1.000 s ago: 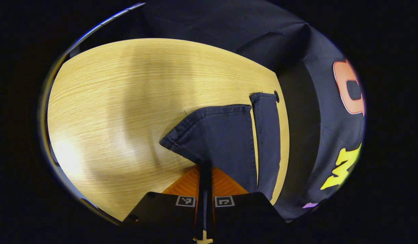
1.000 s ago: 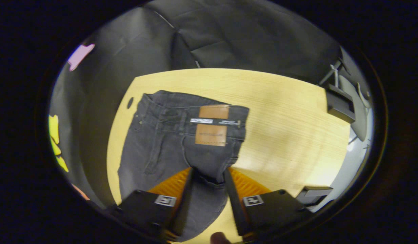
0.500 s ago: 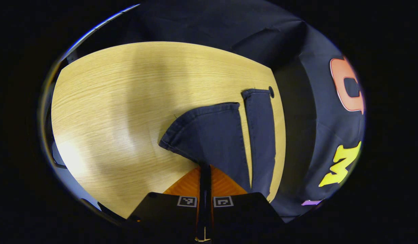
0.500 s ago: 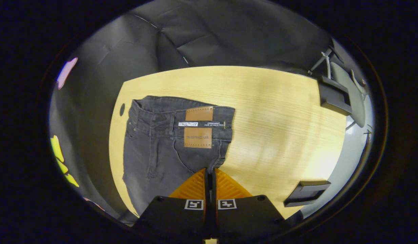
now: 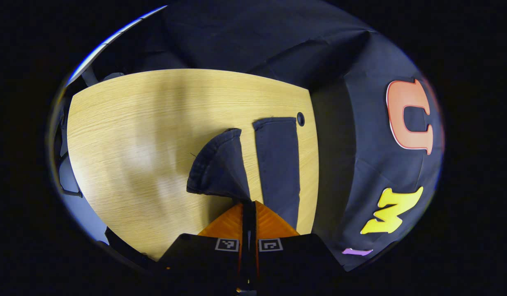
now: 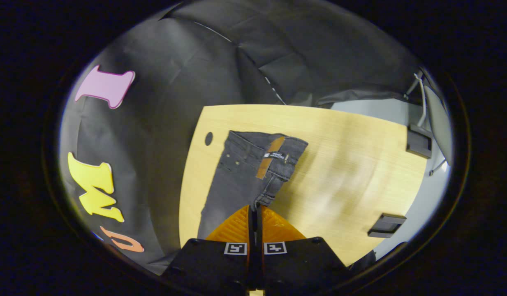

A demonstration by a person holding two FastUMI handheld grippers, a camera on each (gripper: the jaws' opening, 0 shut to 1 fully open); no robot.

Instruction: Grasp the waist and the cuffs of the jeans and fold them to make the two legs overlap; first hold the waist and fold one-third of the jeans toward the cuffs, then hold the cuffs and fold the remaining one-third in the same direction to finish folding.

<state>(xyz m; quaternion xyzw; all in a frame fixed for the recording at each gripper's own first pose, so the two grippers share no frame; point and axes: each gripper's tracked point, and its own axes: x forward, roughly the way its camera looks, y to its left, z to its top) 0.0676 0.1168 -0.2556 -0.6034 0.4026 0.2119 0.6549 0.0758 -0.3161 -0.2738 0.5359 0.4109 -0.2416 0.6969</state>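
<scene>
Tools (image 5: 248, 204) (image 6: 255, 207) clamped on jeans (image 6: 241, 181)

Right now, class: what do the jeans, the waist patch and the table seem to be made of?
Jeans: dark denim, matte; stitched seams, rivets and limp folds suggest it.
Waist patch: tan leather or imitation; smooth, stiff-looking, cannot tell which.
Table: light wood or wood-look laminate; fine straight grain, slight sheen.

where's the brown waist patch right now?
Right gripper view, centre: the brown waist patch sits on the lifted waist of the jeans, above the right tool, right of the table's round hole.
</scene>
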